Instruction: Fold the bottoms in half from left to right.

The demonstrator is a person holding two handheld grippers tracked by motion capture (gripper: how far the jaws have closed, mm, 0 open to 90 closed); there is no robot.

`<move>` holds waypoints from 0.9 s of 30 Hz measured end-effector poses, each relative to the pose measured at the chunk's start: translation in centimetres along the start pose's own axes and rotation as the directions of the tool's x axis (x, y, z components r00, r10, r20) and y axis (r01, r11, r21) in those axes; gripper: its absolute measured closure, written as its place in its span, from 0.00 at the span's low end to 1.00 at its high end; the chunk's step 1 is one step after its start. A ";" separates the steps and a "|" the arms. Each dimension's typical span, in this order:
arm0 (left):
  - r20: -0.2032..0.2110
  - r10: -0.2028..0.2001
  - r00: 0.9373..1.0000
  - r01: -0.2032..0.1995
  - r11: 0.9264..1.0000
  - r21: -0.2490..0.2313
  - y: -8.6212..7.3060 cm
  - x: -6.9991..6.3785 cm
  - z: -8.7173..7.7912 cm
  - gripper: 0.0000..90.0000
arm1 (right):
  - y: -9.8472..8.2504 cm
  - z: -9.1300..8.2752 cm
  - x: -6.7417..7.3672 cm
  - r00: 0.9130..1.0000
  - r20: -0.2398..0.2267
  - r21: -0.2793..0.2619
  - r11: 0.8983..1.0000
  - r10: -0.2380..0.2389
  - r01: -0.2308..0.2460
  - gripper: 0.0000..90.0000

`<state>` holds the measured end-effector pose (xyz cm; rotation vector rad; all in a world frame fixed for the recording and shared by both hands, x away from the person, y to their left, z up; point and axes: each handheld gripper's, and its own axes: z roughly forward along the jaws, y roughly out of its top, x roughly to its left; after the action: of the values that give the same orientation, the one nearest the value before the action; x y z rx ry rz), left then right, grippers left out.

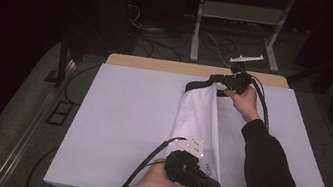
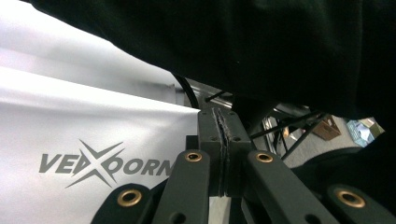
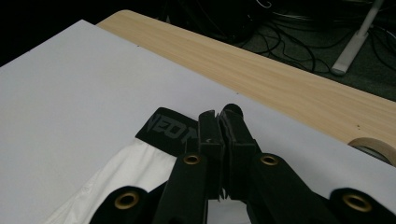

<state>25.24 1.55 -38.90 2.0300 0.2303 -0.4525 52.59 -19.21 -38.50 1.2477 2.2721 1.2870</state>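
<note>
Two claws, both clamped on one white garment [image 1: 198, 124] that lies folded lengthwise on the white sheet [image 1: 120, 116] covering the tabletop [image 1: 159, 65], running from the near edge to the far edge right of centre. Left claw [image 1: 213, 186] sits at the near end, held low by the left hand [image 1: 158, 183], jaws pressed together on the hem area; in the left gripper view the pads meet flush with white cloth beside them and a grey printed logo [image 2: 105, 164] on the fabric at left, a dark sleeve [image 2: 261, 51] overhead. Cable [image 1: 146, 161] trails off the left claw toward the near edge. Right claw [image 1: 217, 79] is at the far end, right hand [image 1: 244, 102] behind it, jaws closed on the black waistband [image 3: 170, 128]; the band carries lettering and lifts slightly off the sheet. Bare wood strip of tabletop shows past the sheet, tape roll [image 3: 373, 148] on it at the right edge of the right gripper view
</note>
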 end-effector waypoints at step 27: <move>-0.009 0.019 1.000 -0.018 0.999 0.034 1.3 1.4 5.9 0.98 | -1.2 -1.8 -4.1 0.999 -0.004 0.010 0.999 0.038 -0.038 0.96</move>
<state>25.65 -4.28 -40.90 2.0662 0.2106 -0.4379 53.35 -23.70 -39.15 1.2994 2.2705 1.2939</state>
